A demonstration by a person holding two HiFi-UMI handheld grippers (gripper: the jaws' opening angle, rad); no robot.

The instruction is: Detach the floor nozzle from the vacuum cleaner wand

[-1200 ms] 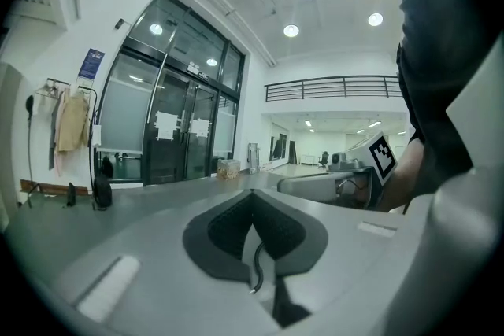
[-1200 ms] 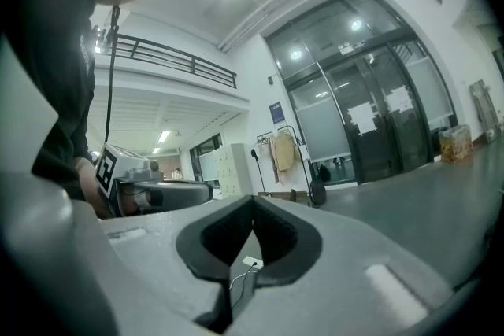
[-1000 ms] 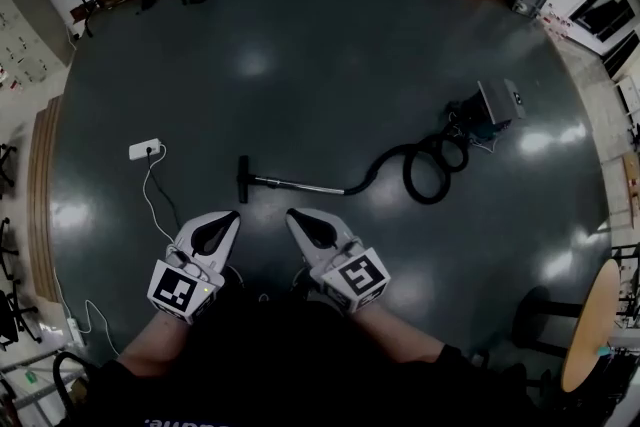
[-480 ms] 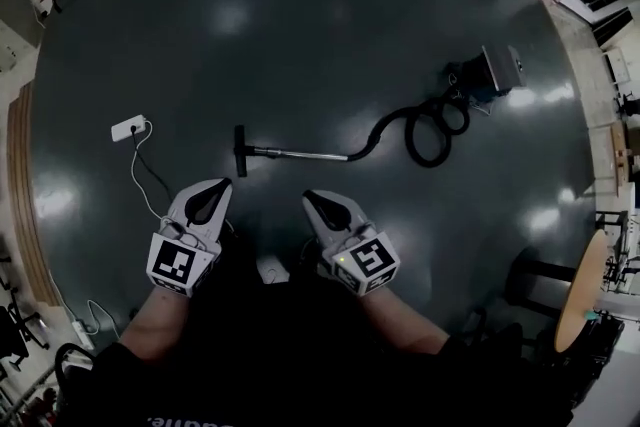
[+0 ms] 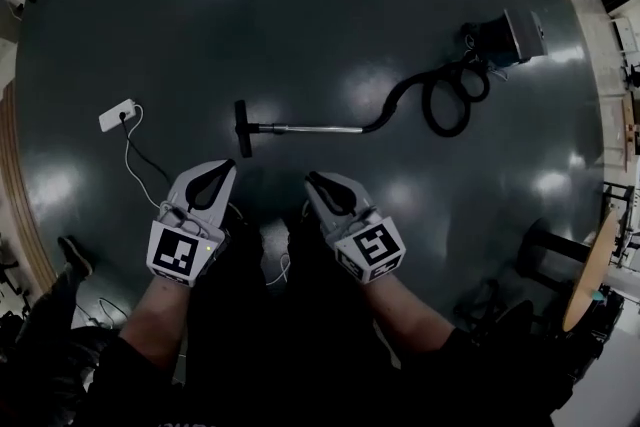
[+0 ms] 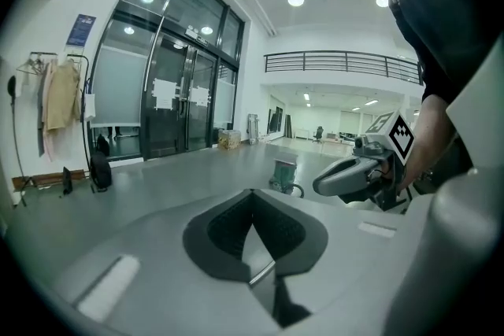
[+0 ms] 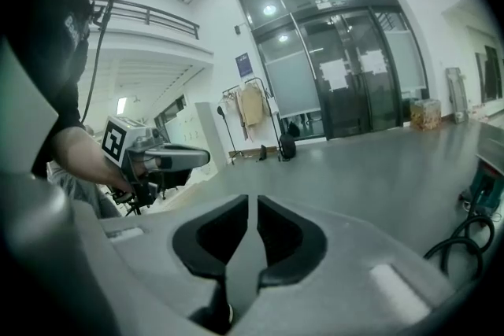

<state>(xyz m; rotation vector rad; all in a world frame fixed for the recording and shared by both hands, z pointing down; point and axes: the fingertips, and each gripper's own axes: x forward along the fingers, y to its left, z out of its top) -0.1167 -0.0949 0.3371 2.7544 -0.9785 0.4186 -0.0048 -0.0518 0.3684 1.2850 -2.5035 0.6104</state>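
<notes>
The vacuum lies on the dark floor. Its black floor nozzle (image 5: 241, 128) sits on the left end of the metal wand (image 5: 310, 128). A coiled black hose (image 5: 440, 100) runs from the wand to the vacuum body (image 5: 508, 35) at the upper right. My left gripper (image 5: 226, 166) hangs short of the nozzle, shut and empty. My right gripper (image 5: 312, 180) hangs short of the wand's middle; its jaws are opening to a narrow slit with nothing between them. In the left gripper view the vacuum body (image 6: 283, 174) shows beyond the shut left gripper (image 6: 252, 194).
A white power strip (image 5: 117, 115) with a cable (image 5: 135, 165) lies on the floor left of the nozzle. A round wooden table (image 5: 592, 285) and a stool (image 5: 545, 250) stand at the right edge. Glass doors (image 6: 169, 94) and a coat rack (image 6: 55, 102) are far off.
Both grippers have sunk toward the floor, and the vacuum now lies closer ahead of them. The right jaws have parted slightly. The left jaws stayed shut.
</notes>
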